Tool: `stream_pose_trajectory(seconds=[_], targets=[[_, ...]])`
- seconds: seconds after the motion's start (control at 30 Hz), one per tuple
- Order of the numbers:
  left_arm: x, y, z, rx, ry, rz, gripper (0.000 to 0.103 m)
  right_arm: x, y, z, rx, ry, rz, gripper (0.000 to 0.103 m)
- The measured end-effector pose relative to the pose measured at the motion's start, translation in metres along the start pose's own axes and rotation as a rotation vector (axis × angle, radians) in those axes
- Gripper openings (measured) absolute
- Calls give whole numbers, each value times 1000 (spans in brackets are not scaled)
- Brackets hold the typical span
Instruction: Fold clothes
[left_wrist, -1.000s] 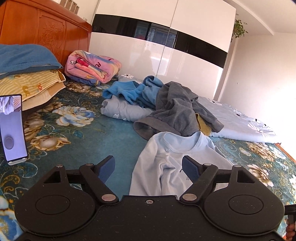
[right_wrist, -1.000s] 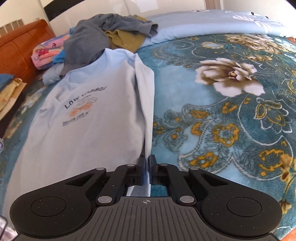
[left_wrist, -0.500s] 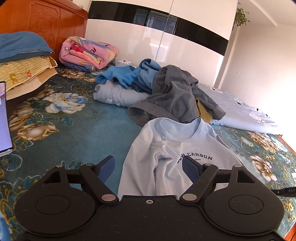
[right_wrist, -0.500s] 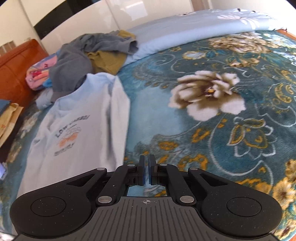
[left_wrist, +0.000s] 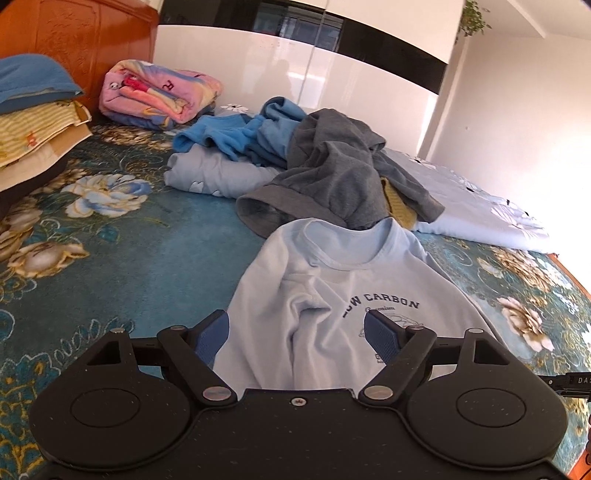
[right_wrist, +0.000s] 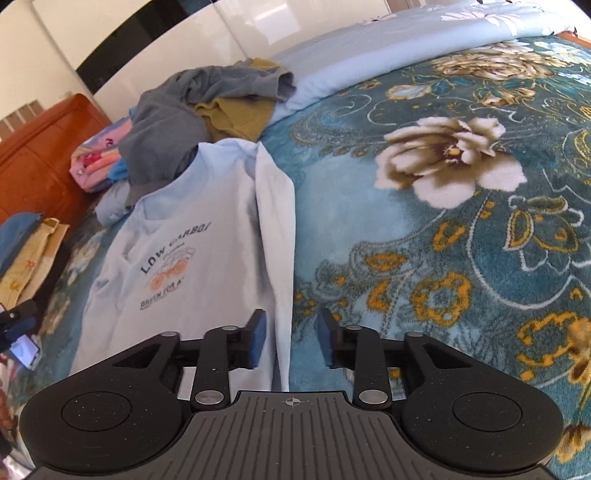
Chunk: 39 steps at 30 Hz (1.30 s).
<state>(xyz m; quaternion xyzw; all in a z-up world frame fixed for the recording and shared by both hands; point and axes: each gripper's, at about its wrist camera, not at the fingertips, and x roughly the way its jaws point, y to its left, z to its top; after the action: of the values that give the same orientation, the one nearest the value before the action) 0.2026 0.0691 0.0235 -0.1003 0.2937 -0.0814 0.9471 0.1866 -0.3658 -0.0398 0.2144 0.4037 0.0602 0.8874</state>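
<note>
1. Left claw (left_wrist: 297, 332) hovers low over the pale blue cotton T-shirt (left_wrist: 343, 295), fingers spread wide.
2. Right claw (right_wrist: 291, 341), fingers apart, straddles the folded-in sleeve (right_wrist: 277, 236).
3. The shirt lies flat on the teal floral bedspread (right_wrist: 443, 221); print reads "LOW CARBON".

a: shirt (left_wrist: 354, 295) colour?
b: pale blue, dark navy lettering, small orange graphic under it.
a: bedspread (right_wrist: 424, 229)?
b: teal, w/ cream flowers & gold-yellow scrolls.
a: the pile behind?
b: grey top (left_wrist: 332, 177), mustard-yellow piece (right_wrist: 236, 114) under it, bright blue garment (left_wrist: 236, 136) beside. folded blanket (left_wrist: 159, 92) is pink w/ cartoon print.
a: headboard (left_wrist: 85, 40)?
b: reddish-orange wood. wardrobe (left_wrist: 332, 74) glossy white w/ a black band.
a: tongs?
b: black, blue pads (left_wrist: 212, 334), both.
</note>
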Motion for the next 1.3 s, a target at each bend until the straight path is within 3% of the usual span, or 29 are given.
stream_pose_trajectory(seconds=[0.27, 0.33, 0.43, 0.57, 1.03, 1.3], targets=[[2, 3, 0, 0, 8, 5, 79, 26, 7, 10, 2, -34, -70, 28], [4, 4, 0, -4, 11, 10, 79, 31, 9, 11, 5, -36, -71, 23], [6, 4, 0, -3, 16, 13, 79, 37, 14, 10, -1, -25, -52, 5], [8, 7, 0, -1, 20, 16, 79, 33, 11, 19, -2, -70, -102, 1], [32, 12, 8, 3, 55, 93, 79, 44, -32, 161, -259, -196, -410, 1], [38, 7, 16, 25, 61, 134, 79, 107, -52, 216, -354, -140, -541, 1]])
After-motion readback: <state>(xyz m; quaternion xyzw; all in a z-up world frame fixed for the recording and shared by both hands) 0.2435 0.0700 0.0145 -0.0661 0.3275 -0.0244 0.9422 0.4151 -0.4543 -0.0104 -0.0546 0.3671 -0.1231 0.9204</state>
